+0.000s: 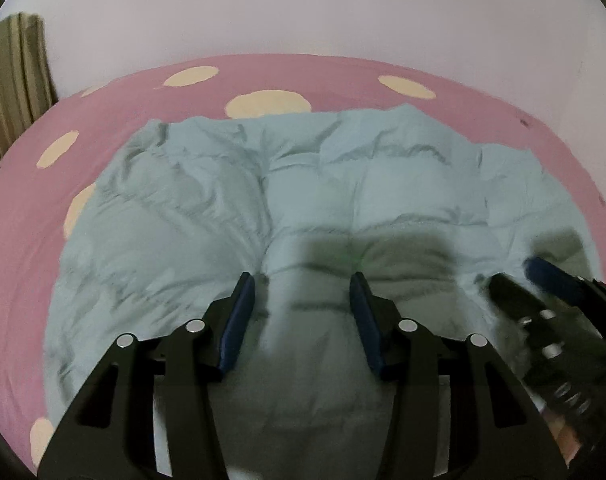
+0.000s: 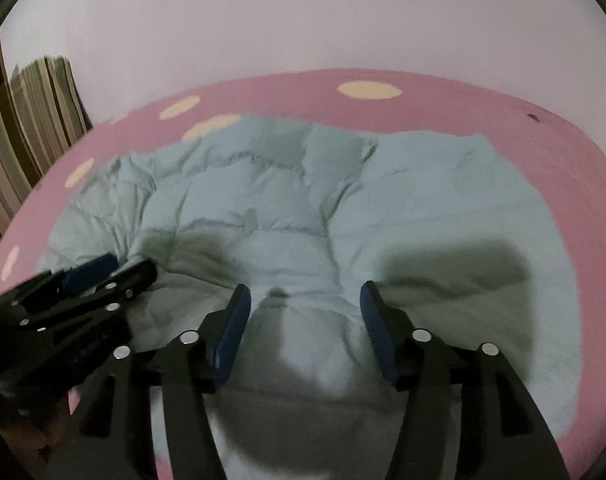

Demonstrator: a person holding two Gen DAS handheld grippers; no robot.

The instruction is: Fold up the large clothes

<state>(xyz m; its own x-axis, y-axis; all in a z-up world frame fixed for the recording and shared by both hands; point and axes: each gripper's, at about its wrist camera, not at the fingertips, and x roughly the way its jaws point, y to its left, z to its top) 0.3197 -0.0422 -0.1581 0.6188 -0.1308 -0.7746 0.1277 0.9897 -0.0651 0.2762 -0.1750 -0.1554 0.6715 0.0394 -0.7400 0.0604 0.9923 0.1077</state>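
A large pale blue quilted jacket [image 1: 303, 184] lies spread and wrinkled on a pink bed sheet with cream dots [image 1: 263, 76]. My left gripper [image 1: 303, 284] is open, its blue pads apart just above the jacket's near middle, holding nothing. My right gripper [image 2: 303, 292] is open over a puffy fold of the jacket [image 2: 295, 208], empty. Each gripper shows in the other's view: the right one [image 1: 519, 276] at the right edge, the left one [image 2: 123, 266] at the left edge, side by side and close together.
A pale wall [image 1: 303, 8] rises behind the bed. A striped curtain [image 1: 15, 80] hangs at the far left, also in the right wrist view [image 2: 35, 120]. Bare pink sheet [image 2: 503, 104] rings the jacket at the back and sides.
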